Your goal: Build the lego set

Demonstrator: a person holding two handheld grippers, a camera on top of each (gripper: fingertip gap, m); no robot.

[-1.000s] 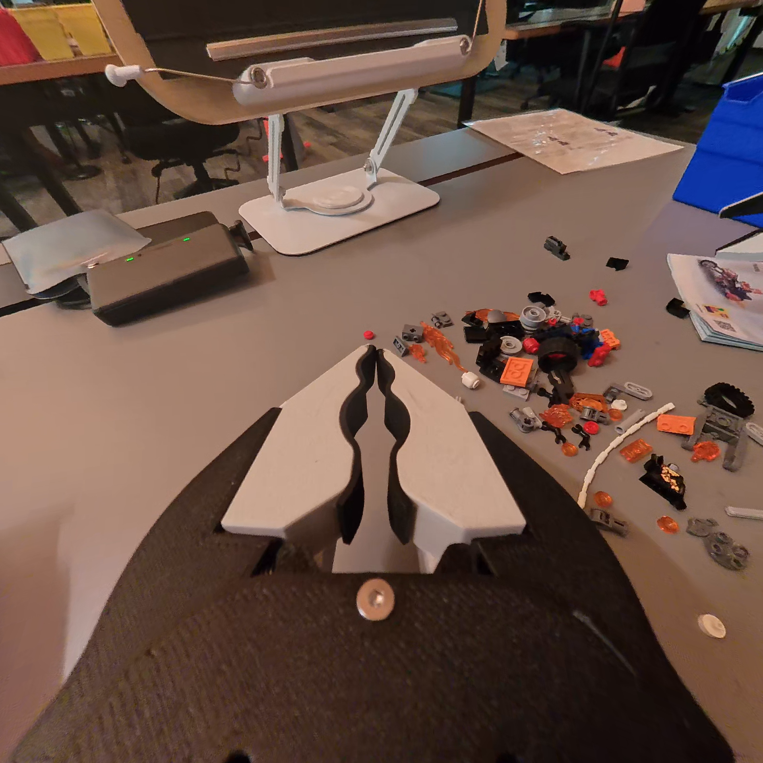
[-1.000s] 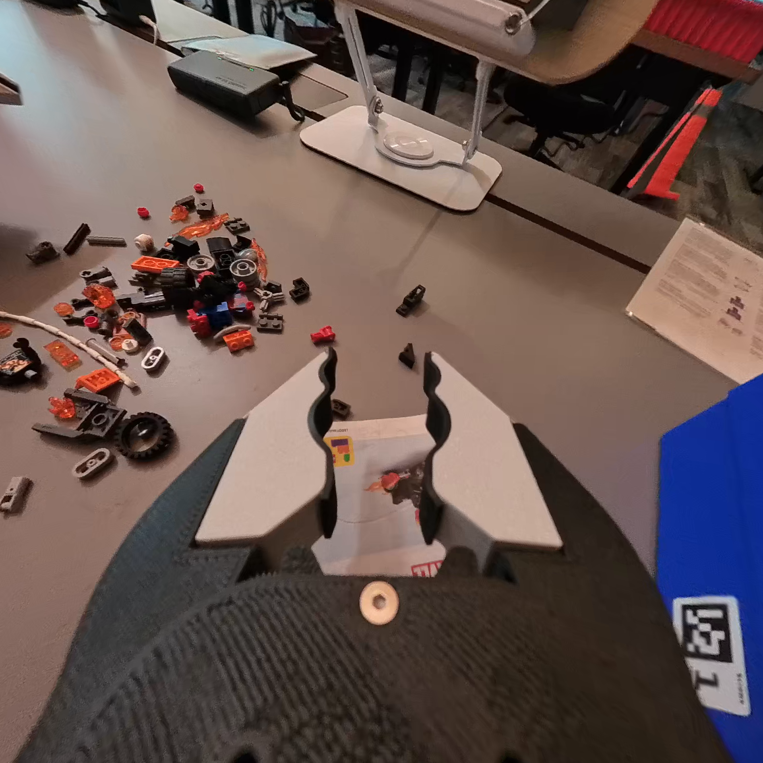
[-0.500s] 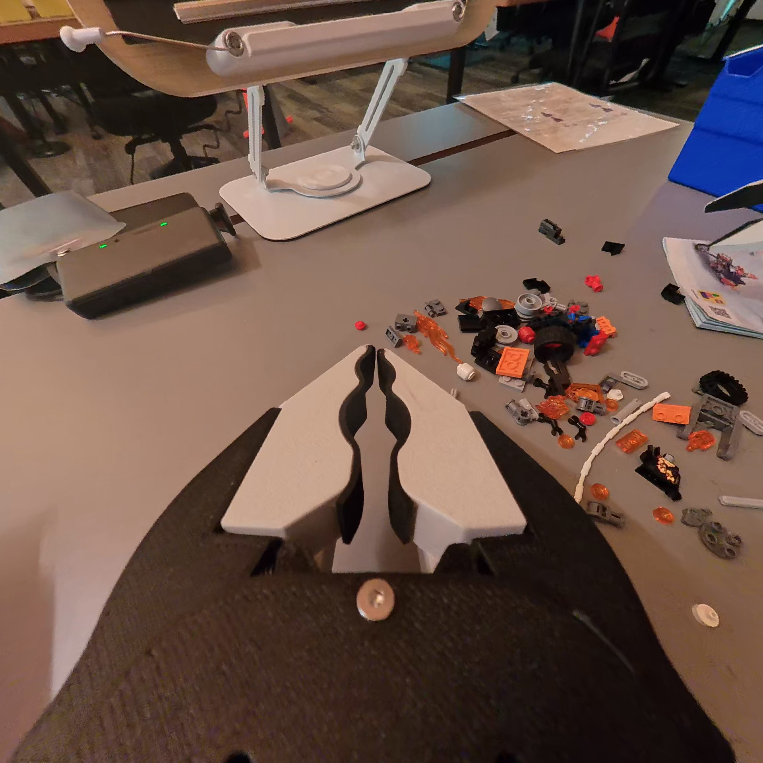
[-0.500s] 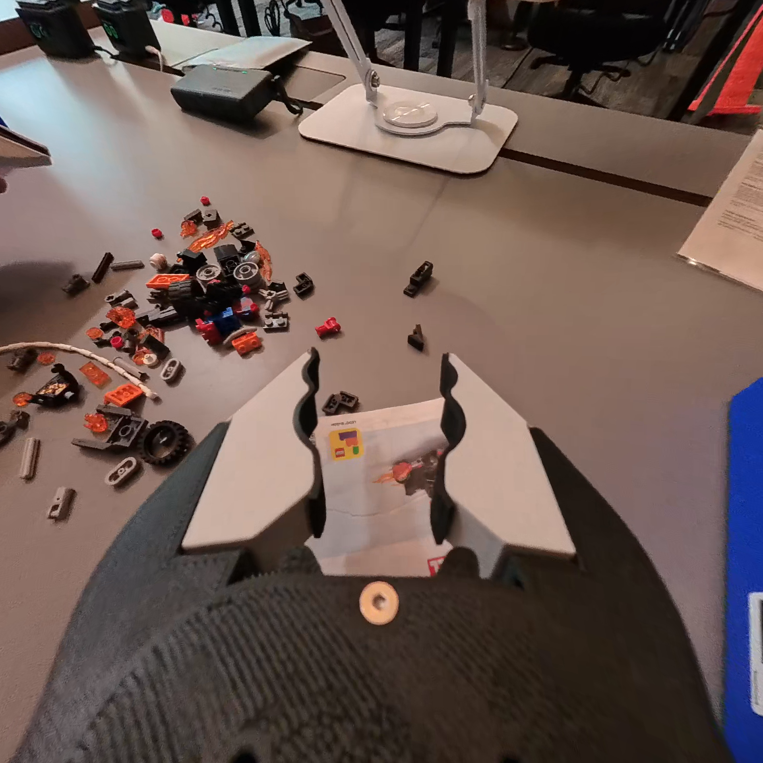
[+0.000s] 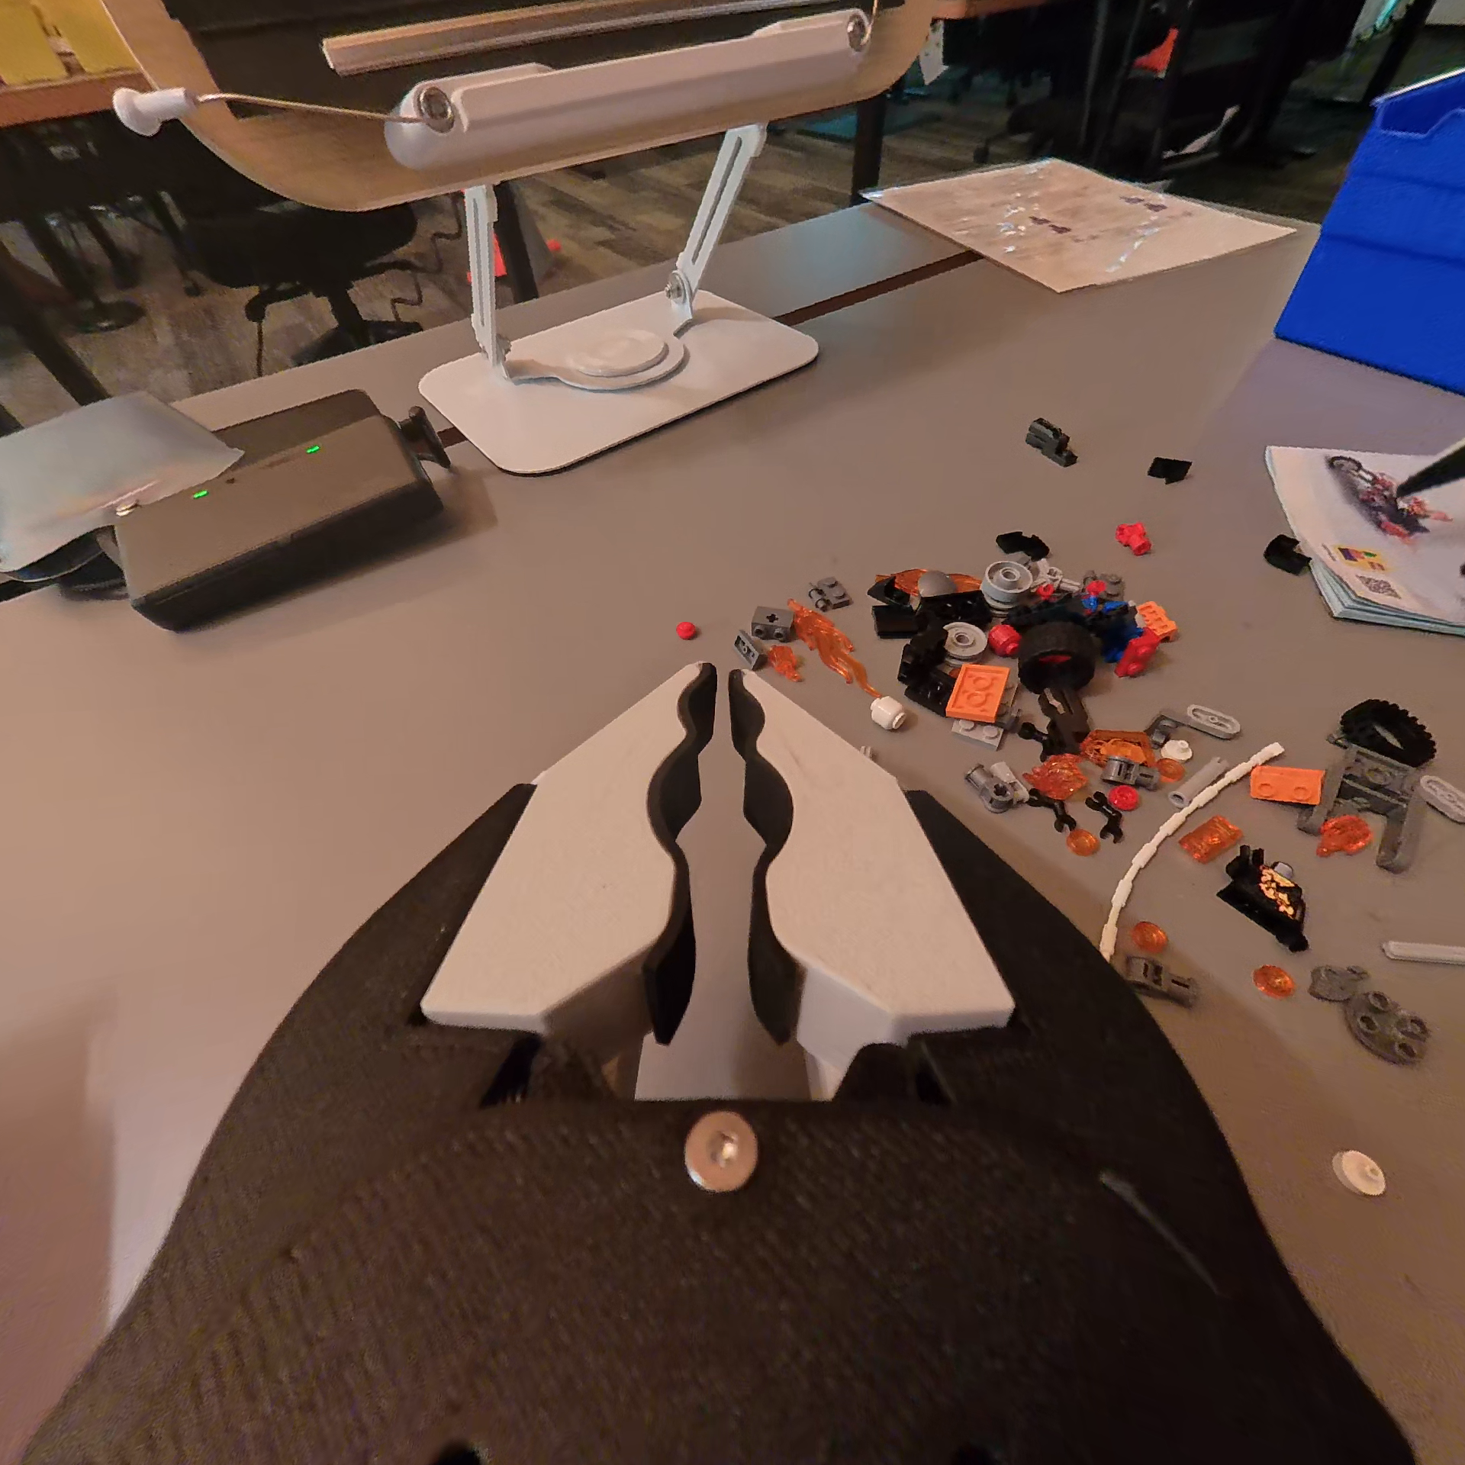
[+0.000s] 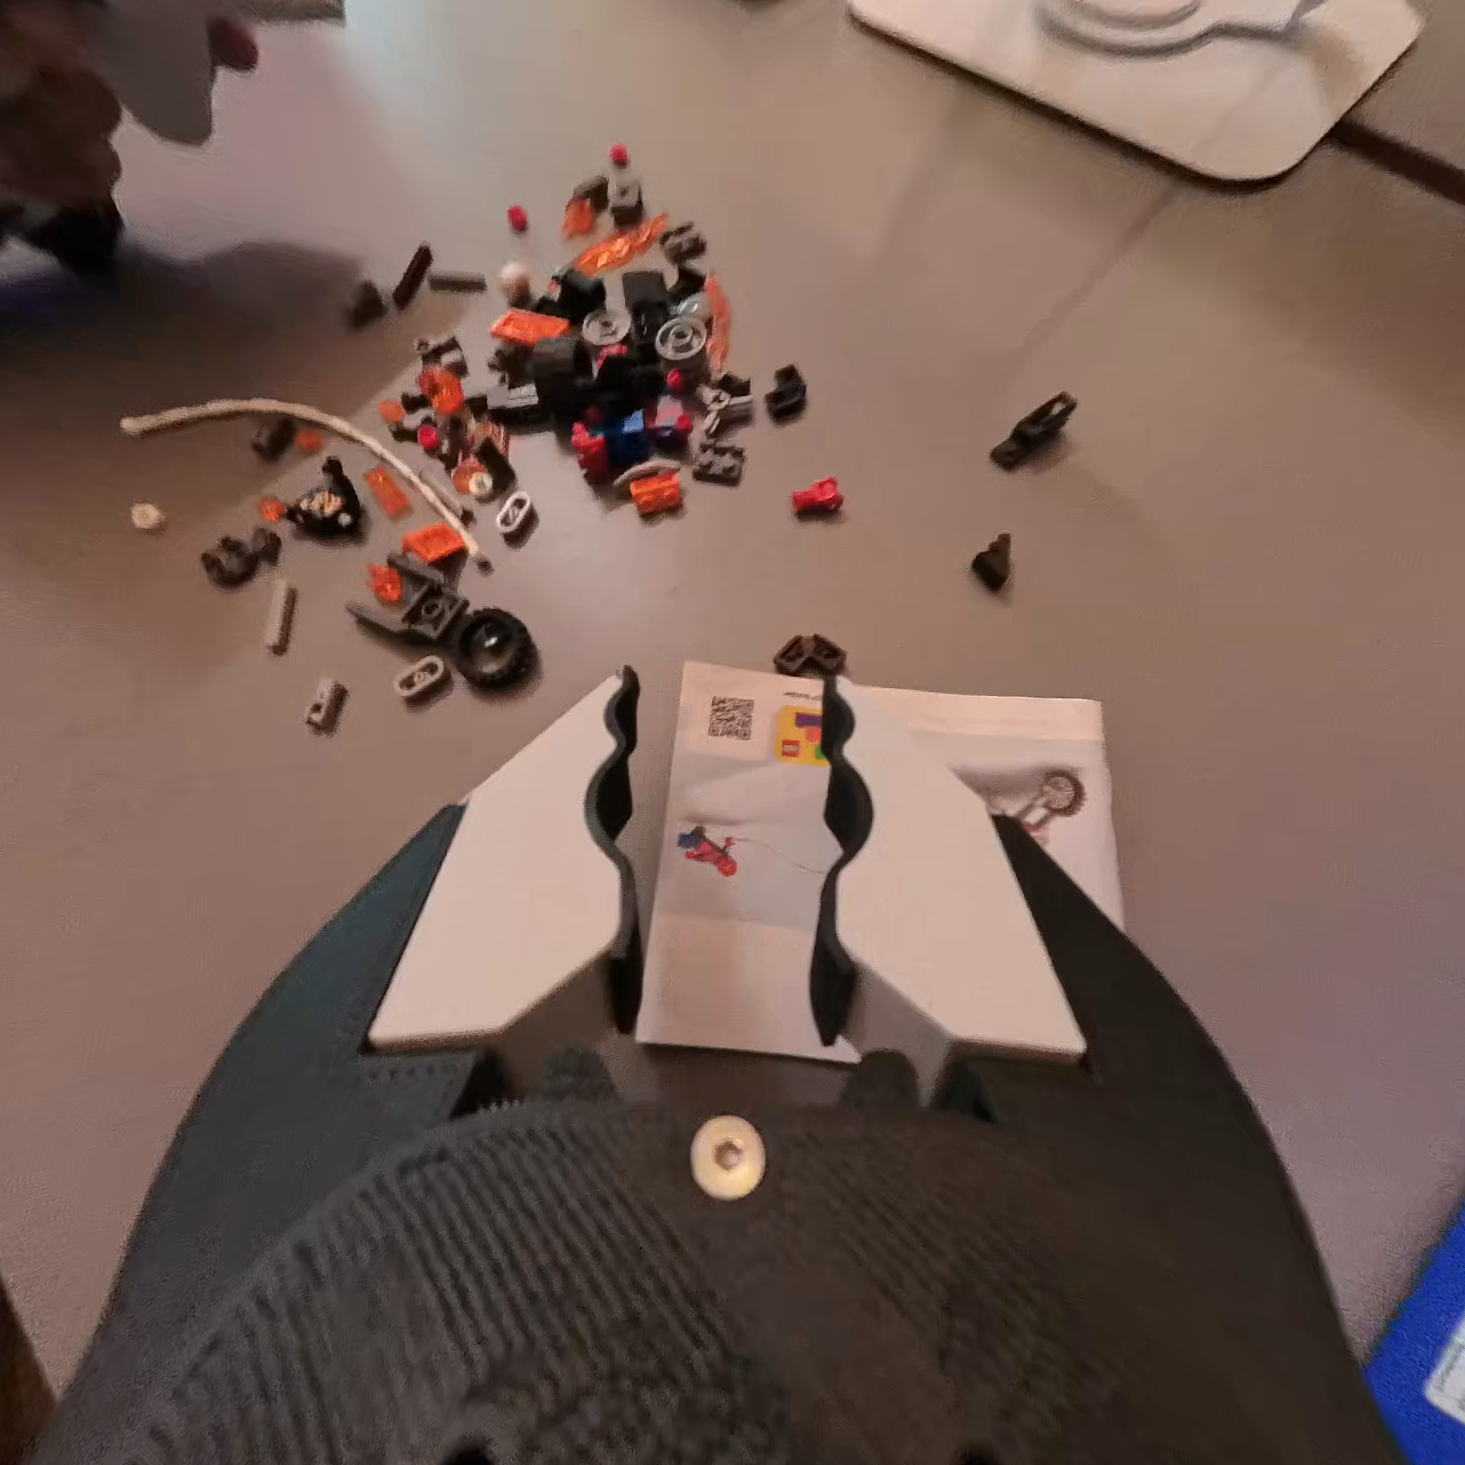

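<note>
A pile of loose lego pieces (image 5: 1030, 658) in black, orange, grey, red and blue lies on the grey table, right of my left gripper (image 5: 721, 674). That gripper is shut and empty, hovering above bare table. The same pile (image 6: 602, 372) shows in the right wrist view, ahead and to the left. My right gripper (image 6: 725, 682) is open and empty, tilted down over the white instruction booklet (image 6: 745, 872). The booklet (image 5: 1363, 555) also shows at the left wrist view's right edge, with a dark fingertip (image 5: 1427, 483) of the right gripper over it.
A white stand base (image 5: 634, 380) and a black power box (image 5: 269, 523) sit at the back of the table. A blue bin (image 5: 1395, 238) and a sheet in plastic (image 5: 1070, 222) are at the back right. A black tyre (image 6: 495, 646) and single black pieces (image 6: 1030, 428) lie near the booklet.
My right gripper has pitched down and moved in over the booklet, and its jaws have spread wider. My left gripper has stayed shut and only shifted slightly.
</note>
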